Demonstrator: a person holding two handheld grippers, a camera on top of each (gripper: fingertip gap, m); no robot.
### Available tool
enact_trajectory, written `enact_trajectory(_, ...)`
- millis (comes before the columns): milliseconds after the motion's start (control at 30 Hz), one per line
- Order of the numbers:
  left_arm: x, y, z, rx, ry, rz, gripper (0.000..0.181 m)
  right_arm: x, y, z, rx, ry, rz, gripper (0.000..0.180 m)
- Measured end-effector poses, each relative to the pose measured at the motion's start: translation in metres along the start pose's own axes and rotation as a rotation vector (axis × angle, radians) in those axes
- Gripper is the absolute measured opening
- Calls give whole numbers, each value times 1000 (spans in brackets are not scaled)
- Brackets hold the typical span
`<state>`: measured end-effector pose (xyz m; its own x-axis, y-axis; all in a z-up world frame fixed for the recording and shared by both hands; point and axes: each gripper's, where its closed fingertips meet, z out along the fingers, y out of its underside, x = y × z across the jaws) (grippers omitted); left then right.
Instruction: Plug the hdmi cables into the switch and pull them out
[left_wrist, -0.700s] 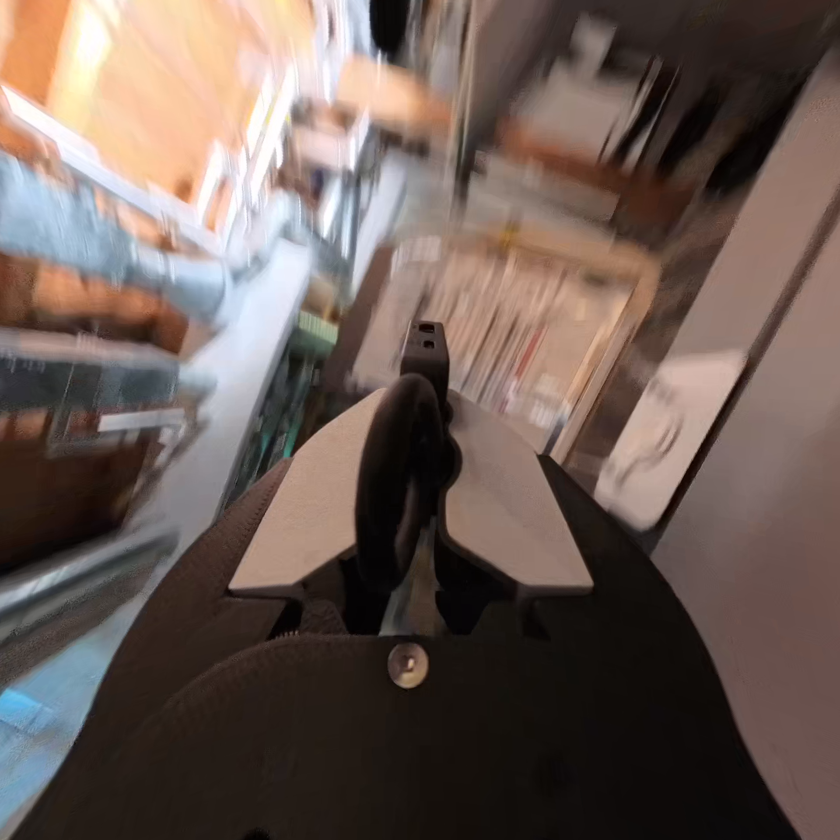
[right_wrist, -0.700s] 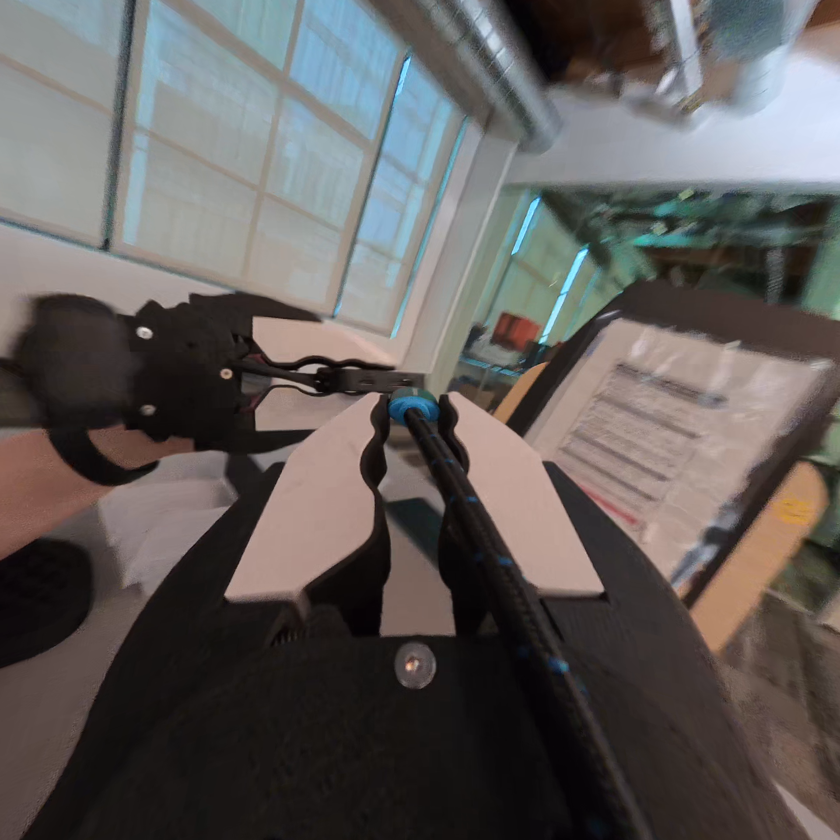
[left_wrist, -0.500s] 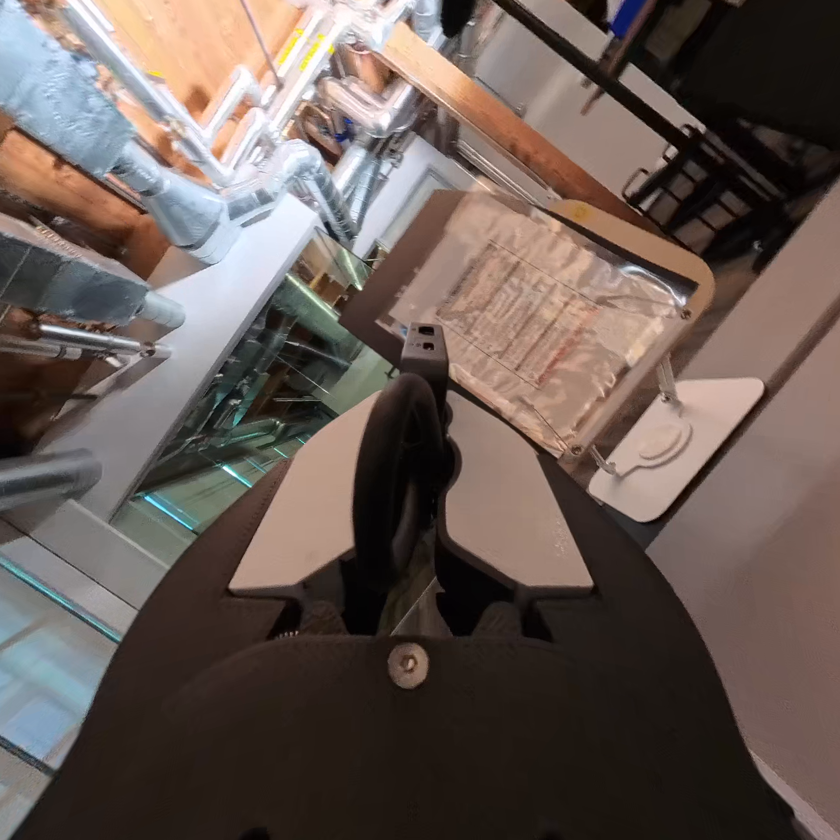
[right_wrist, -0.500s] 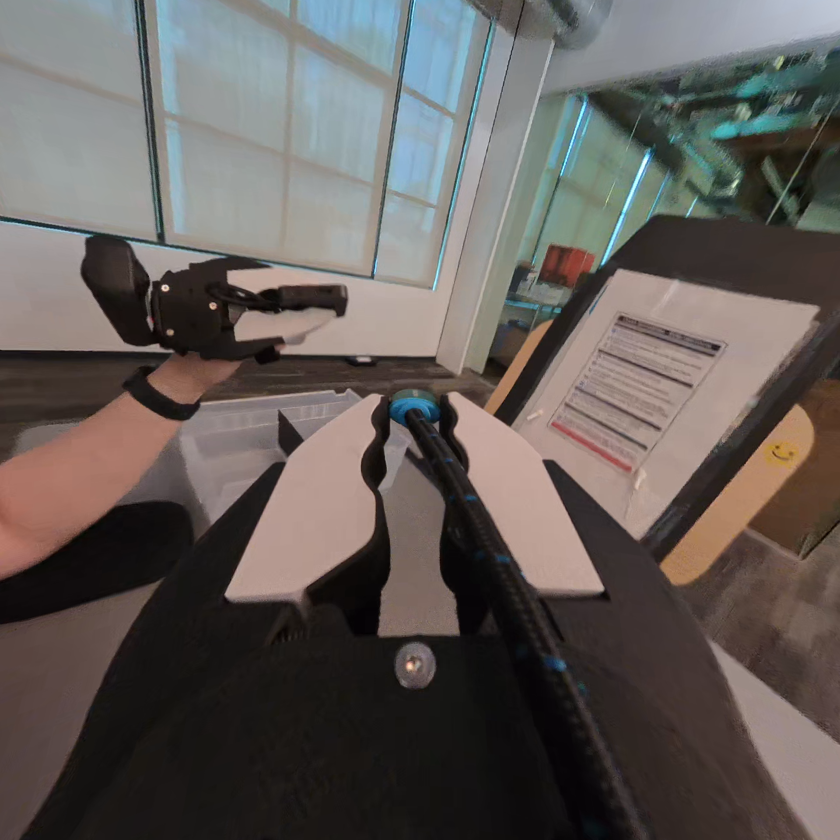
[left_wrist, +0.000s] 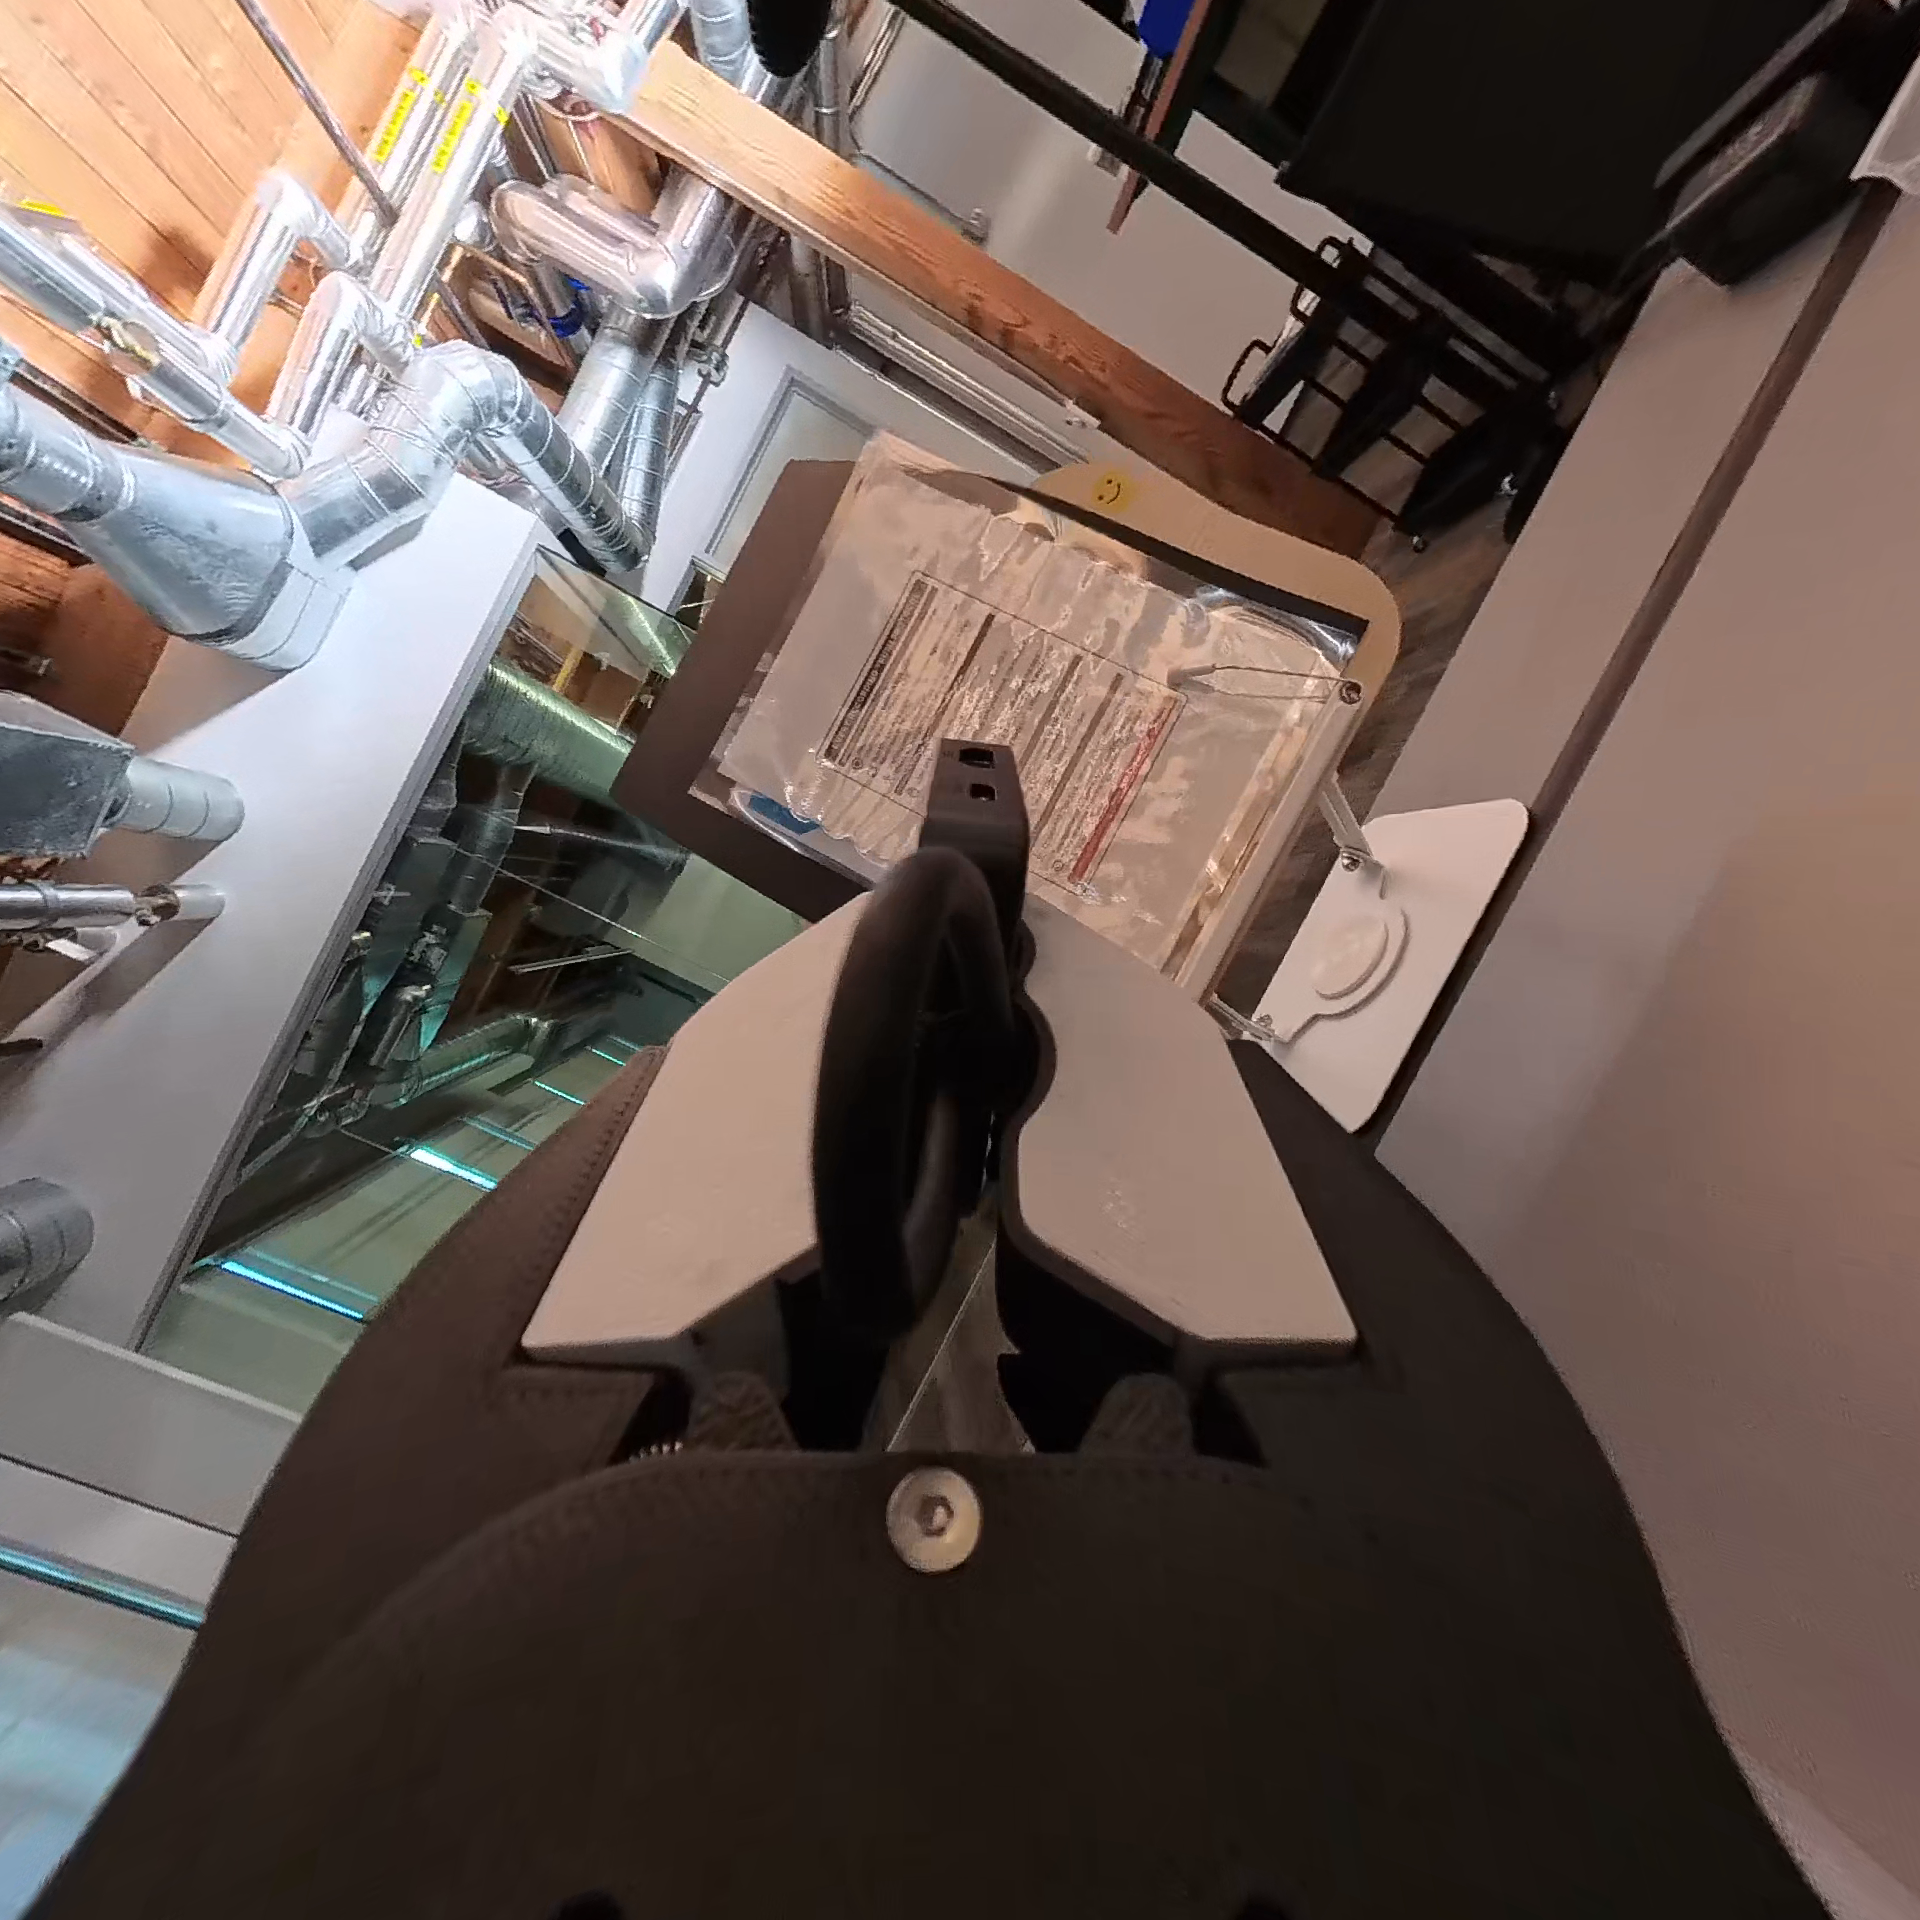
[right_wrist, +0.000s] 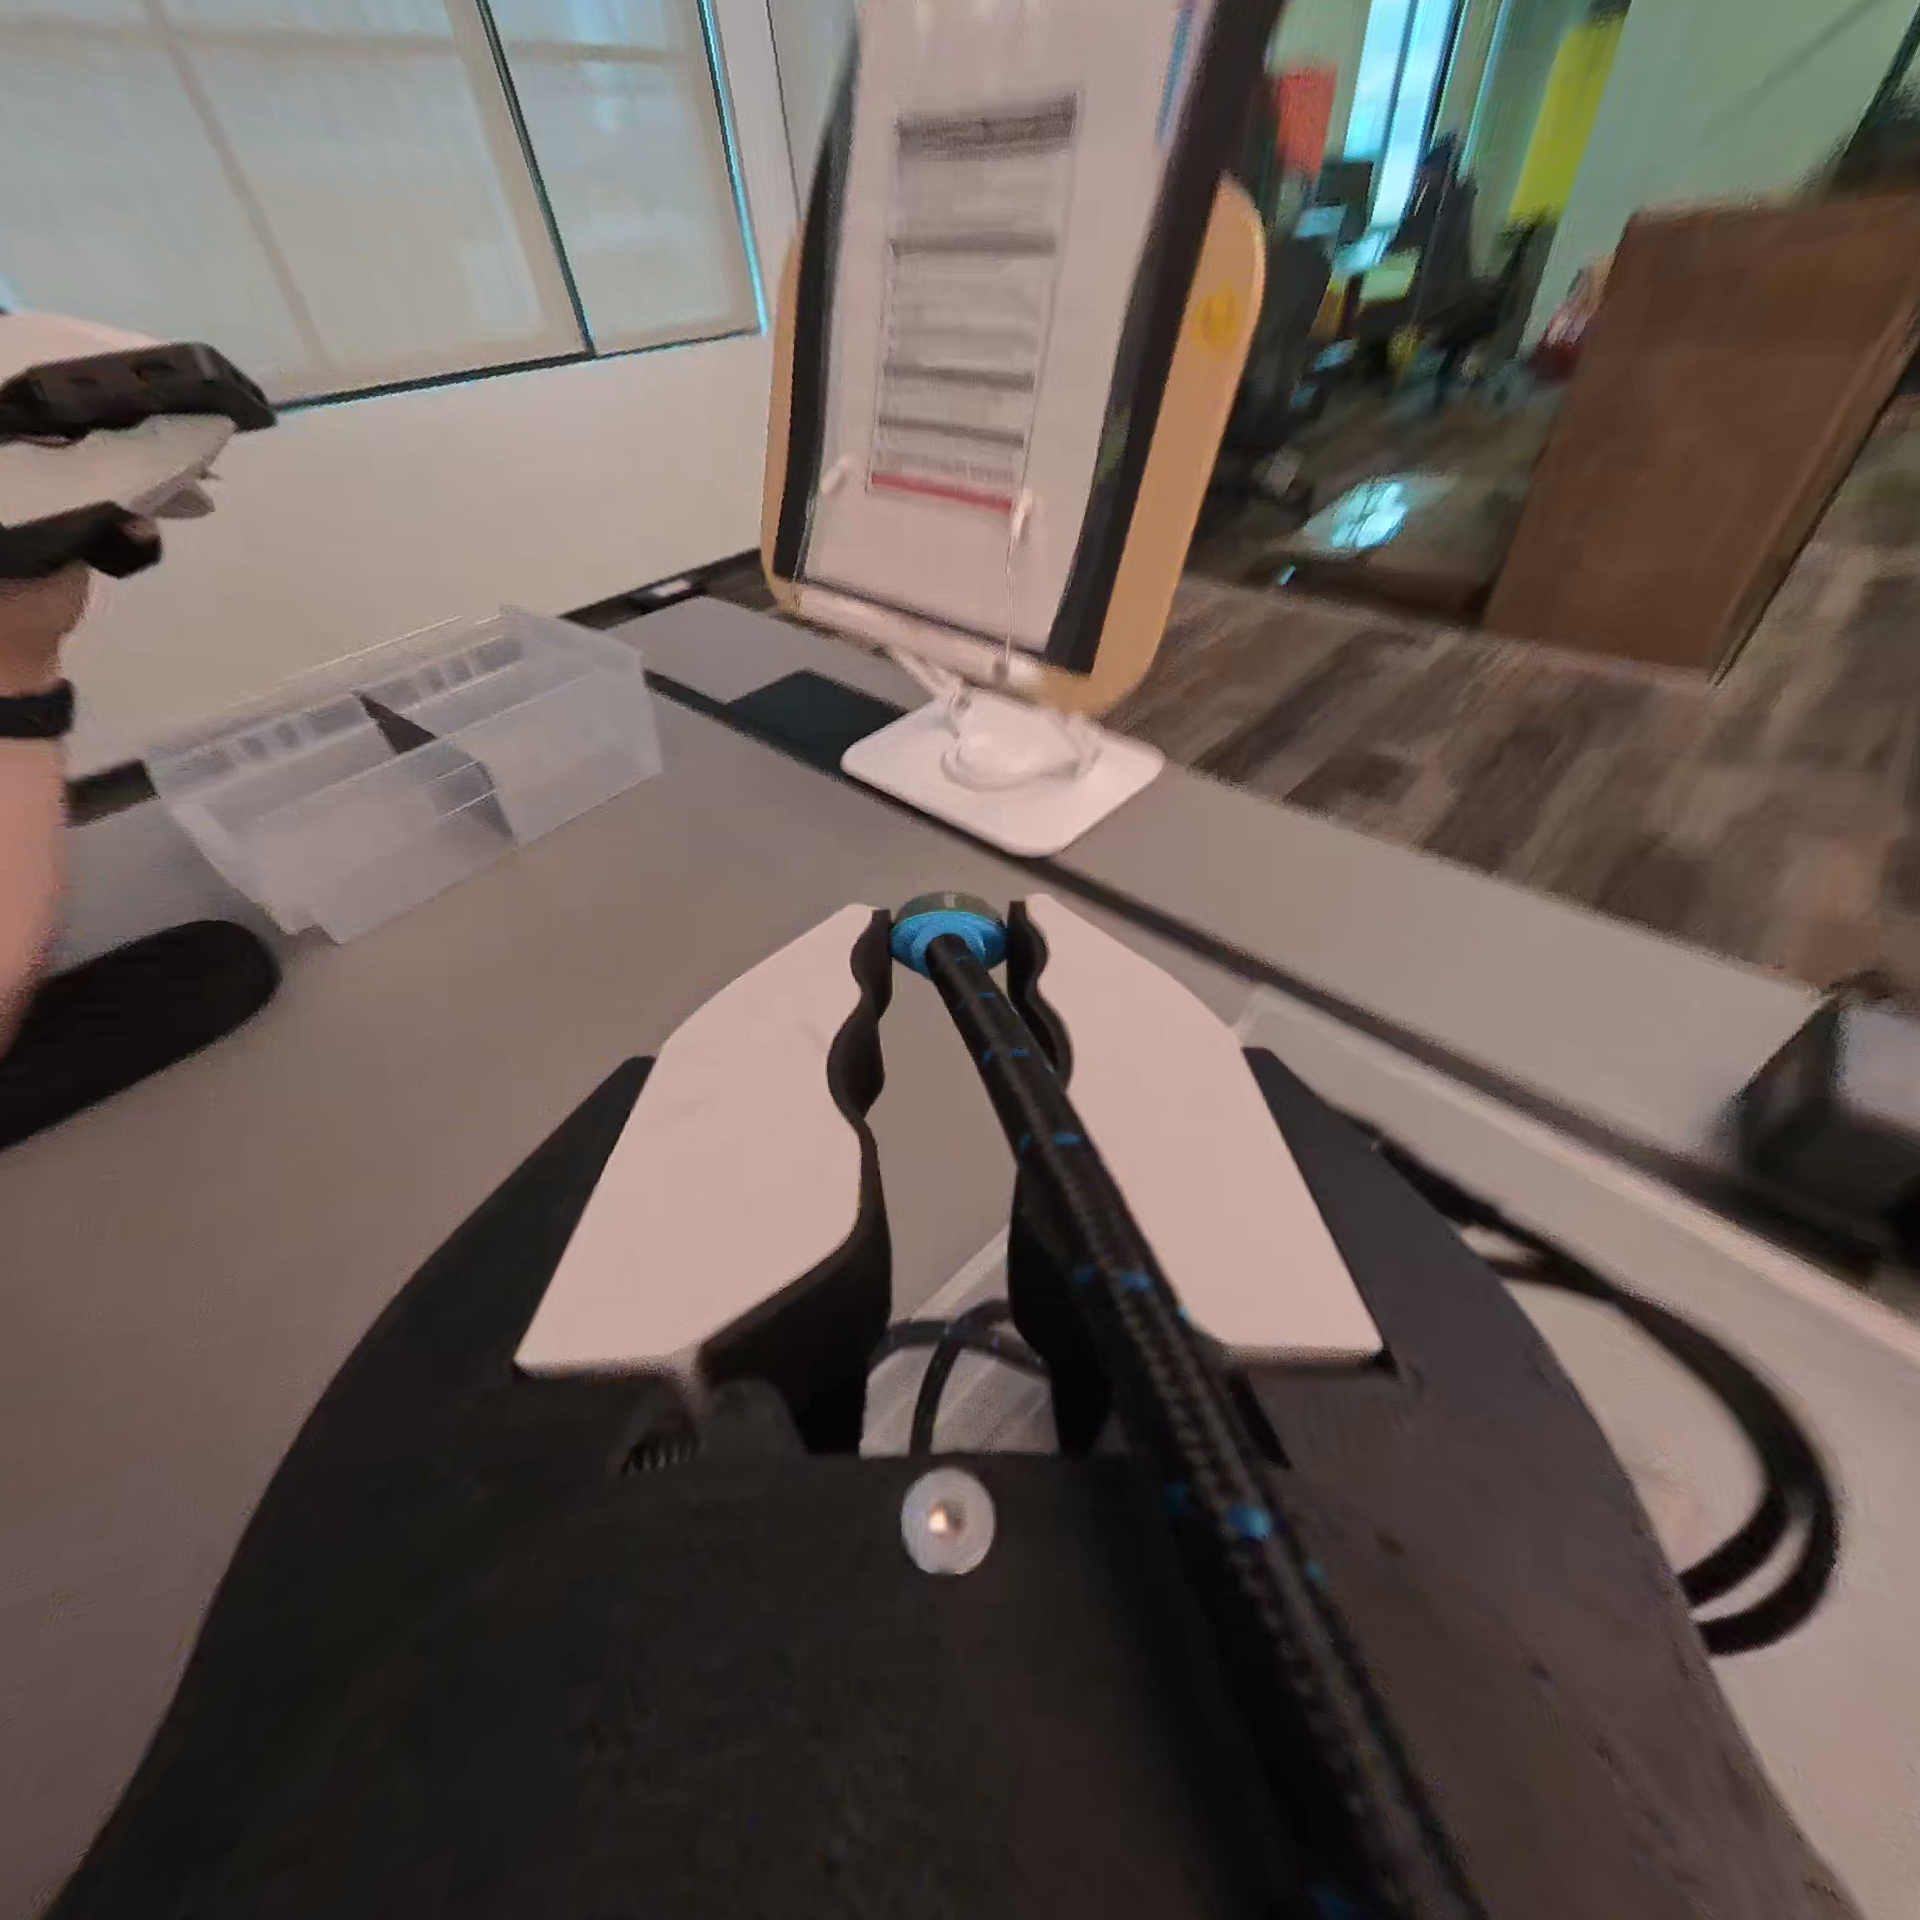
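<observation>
My left gripper (left_wrist: 1003, 935) is shut on a small black switch box (left_wrist: 977, 810), which sticks out past the fingertips; its black cable (left_wrist: 914, 1060) loops back between the fingers. It is raised in the air and tilted. My right gripper (right_wrist: 948, 925) is shut on the blue collar (right_wrist: 943, 932) of a black braided hdmi cable (right_wrist: 1081, 1174) that runs back over the right finger. The plug tip is hidden. In the right wrist view the left gripper (right_wrist: 114, 447) holds the switch (right_wrist: 135, 384) at the far left, well apart from the cable.
A sign stand with a laminated page (right_wrist: 987, 364) stands on a white base (right_wrist: 1003, 774) at the back of the grey table (right_wrist: 582, 914). A clear plastic bin (right_wrist: 416, 748) and a black pad (right_wrist: 125, 1018) lie left. A dark box (right_wrist: 1818, 1153) and coiled black cables (right_wrist: 1766, 1455) lie right.
The right gripper has swung down and to the right toward the table, still holding the cable. The left gripper, with the switch, now sits at the right wrist view's left edge and has steadied.
</observation>
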<state>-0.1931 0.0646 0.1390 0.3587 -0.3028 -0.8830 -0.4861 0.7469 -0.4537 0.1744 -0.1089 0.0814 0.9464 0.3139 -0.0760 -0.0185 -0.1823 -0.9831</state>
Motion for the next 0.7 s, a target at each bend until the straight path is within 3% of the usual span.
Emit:
enact_trajectory(67,2,-1,1,2,7,-2,16,4,31,4,-80,-103,138,22)
enact_trajectory(200,5,0,3,1,19,-9,16,24,111,-8,-444,-17,338,22)
enact_trajectory(300,6,1,4,-8,20,1,16,8,149,-17,-639,-79,397,22)
enact_trajectory(467,10,-1,4,-16,30,20,16,21,163,-20,-689,22,491,22)
enact_trajectory(533,10,-2,3,-18,29,26,16,22,163,-25,-698,44,549,34)
enact_trajectory(600,10,-3,3,-16,30,26,16,16,156,-34,-695,56,597,39)
enact_trajectory(700,8,-3,2,-19,25,27,16,17,127,-55,-636,204,538,40)
